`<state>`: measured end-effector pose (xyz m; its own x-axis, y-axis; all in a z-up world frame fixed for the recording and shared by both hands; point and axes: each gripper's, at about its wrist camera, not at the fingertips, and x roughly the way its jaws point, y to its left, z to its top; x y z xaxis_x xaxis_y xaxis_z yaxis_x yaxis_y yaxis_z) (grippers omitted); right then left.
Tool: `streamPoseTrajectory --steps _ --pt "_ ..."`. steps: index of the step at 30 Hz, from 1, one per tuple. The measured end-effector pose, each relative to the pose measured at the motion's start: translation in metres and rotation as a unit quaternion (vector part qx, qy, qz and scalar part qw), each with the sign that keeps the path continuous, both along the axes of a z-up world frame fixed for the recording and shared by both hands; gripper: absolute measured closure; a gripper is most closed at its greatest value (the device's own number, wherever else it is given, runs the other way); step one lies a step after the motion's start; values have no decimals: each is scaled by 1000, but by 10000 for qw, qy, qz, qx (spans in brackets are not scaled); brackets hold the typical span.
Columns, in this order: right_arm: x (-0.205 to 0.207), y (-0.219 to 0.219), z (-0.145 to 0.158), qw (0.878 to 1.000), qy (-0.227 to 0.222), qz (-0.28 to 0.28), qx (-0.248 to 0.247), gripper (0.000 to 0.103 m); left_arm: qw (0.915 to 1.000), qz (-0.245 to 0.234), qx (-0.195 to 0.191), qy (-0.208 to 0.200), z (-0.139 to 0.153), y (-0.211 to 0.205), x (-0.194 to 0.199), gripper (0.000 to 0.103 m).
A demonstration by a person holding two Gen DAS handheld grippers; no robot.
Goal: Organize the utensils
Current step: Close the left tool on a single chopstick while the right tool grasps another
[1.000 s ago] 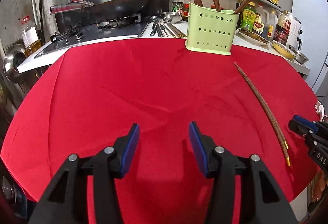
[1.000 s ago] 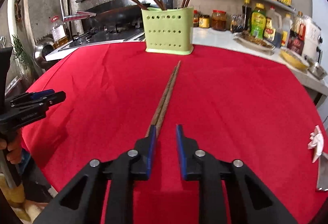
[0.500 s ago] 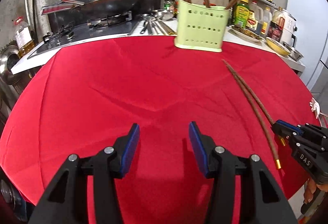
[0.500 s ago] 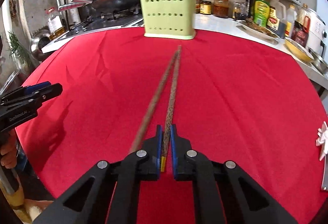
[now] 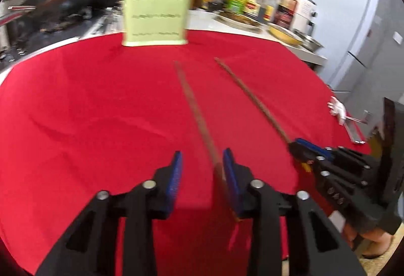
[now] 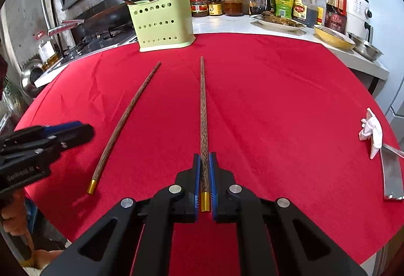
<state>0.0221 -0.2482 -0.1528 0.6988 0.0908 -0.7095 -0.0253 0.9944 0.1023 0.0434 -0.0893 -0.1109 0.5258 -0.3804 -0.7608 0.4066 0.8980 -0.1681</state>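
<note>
- Now the right gripper point(image 6: 204, 175) is clamped on one wooden chopstick point(image 6: 203, 109) near its gold-capped end, the tip pointing toward the green utensil holder point(image 6: 164, 23), probably for an end-first drop in.
- The second chopstick point(image 6: 126, 119) lies on the red tablecloth point(image 6: 277, 104), its butt between the jaws of the left gripper point(image 5: 202, 175), which have just been closing but are not yet pinching it.
- Other chopsticks already stand in the holder.
</note>
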Motion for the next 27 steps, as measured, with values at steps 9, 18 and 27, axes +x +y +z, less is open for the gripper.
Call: streamPoseTrajectory --steps 9,18,27 --pt "-4 0 0 9999 -83 14 -73 95 9963 -10 838 -196 -10 -32 0 99" --pt "-4 4 -1 9998 -132 3 -169 95 9985 288 444 107 -9 11 6 99" --pt "-11 -1 -2 9998 -195 50 14 94 9990 189 317 265 -7 15 -7 67"
